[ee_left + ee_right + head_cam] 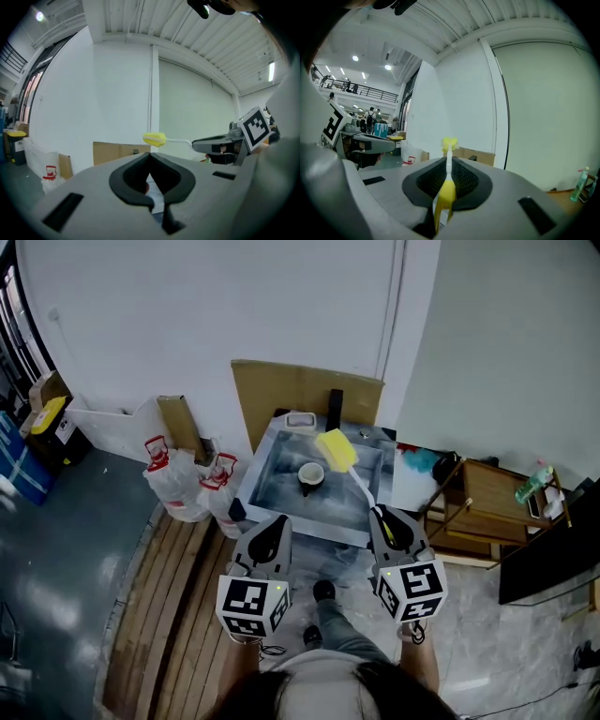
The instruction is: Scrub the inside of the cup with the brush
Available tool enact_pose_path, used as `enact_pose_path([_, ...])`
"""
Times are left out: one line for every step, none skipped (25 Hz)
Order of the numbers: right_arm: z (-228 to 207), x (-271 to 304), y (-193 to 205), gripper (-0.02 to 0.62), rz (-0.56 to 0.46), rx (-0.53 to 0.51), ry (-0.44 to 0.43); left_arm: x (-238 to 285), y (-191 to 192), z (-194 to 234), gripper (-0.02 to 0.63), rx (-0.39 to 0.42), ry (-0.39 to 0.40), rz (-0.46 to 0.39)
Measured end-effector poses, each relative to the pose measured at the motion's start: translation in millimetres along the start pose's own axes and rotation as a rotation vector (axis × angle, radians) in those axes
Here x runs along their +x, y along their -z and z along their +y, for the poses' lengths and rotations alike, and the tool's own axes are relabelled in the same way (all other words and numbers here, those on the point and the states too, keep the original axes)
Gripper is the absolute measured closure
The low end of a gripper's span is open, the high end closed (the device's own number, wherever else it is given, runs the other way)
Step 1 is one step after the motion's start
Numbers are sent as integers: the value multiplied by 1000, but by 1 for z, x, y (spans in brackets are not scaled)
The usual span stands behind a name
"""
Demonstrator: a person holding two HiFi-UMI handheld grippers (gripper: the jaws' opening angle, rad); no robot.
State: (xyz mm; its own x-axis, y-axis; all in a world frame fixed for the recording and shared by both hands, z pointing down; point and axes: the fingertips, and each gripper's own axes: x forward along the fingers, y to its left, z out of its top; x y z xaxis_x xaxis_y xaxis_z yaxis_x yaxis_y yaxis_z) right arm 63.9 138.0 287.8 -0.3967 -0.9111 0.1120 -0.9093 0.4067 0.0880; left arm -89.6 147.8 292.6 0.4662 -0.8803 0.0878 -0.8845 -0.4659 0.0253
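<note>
A steel sink stands by the white wall, a brown cardboard sheet upright behind it, two white plastic bags with red print to its left near wooden slats, and a wooden side table bearing a green bottle to its right.

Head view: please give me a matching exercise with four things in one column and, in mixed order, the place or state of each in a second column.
Things:
1. brush
2. cup
3. left gripper
4. cardboard

Places or states:
a. stands in the sink
b. fingers shut, nothing between them
c. held in the right gripper
d. upright behind the sink

Right pairs: 1-c, 2-a, 3-b, 4-d.
</note>
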Motion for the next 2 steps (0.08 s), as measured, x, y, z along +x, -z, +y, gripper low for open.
enact_pose_path([-2, 2, 1, 546, 4, 0, 0, 1, 1, 1, 598, -3, -3, 0])
enact_pose_path([-4, 4, 2, 546, 7, 0, 0, 2, 1, 2, 597, -7, -6, 1])
